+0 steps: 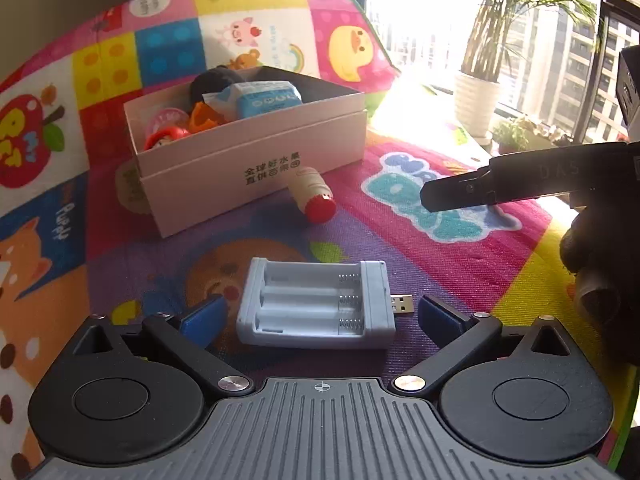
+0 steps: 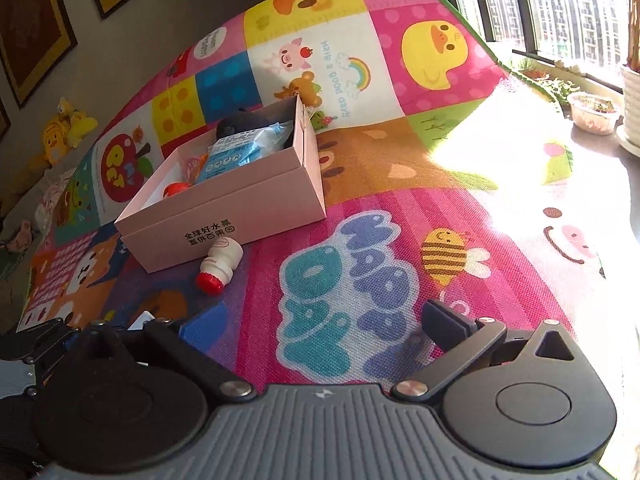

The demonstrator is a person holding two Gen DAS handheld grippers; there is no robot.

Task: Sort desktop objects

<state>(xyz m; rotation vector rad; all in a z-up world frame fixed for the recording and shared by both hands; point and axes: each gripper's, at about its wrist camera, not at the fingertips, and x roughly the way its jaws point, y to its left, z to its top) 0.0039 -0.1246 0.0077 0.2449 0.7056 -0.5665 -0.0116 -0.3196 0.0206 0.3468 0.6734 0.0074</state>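
A grey battery holder (image 1: 316,304) with a USB plug lies flat on the colourful play mat, between the spread blue fingers of my left gripper (image 1: 320,316), which is open around it without touching. A small white bottle with a red cap (image 1: 314,194) (image 2: 218,266) lies on its side against the front of the pink box (image 1: 256,168) (image 2: 240,216). The box holds a blue packet (image 1: 260,98) (image 2: 236,152), a red-capped toy, an orange piece and a dark round thing. My right gripper (image 2: 324,320) hovers open over the mat with nothing in it; one of its fingers (image 1: 460,192) shows in the left wrist view.
The patterned mat (image 2: 400,208) curves up behind the box. Potted plants (image 1: 480,92) stand by the bright window at the right. A yellow plush toy (image 2: 64,136) lies on the floor at the left. A hand (image 1: 592,264) holds the right gripper.
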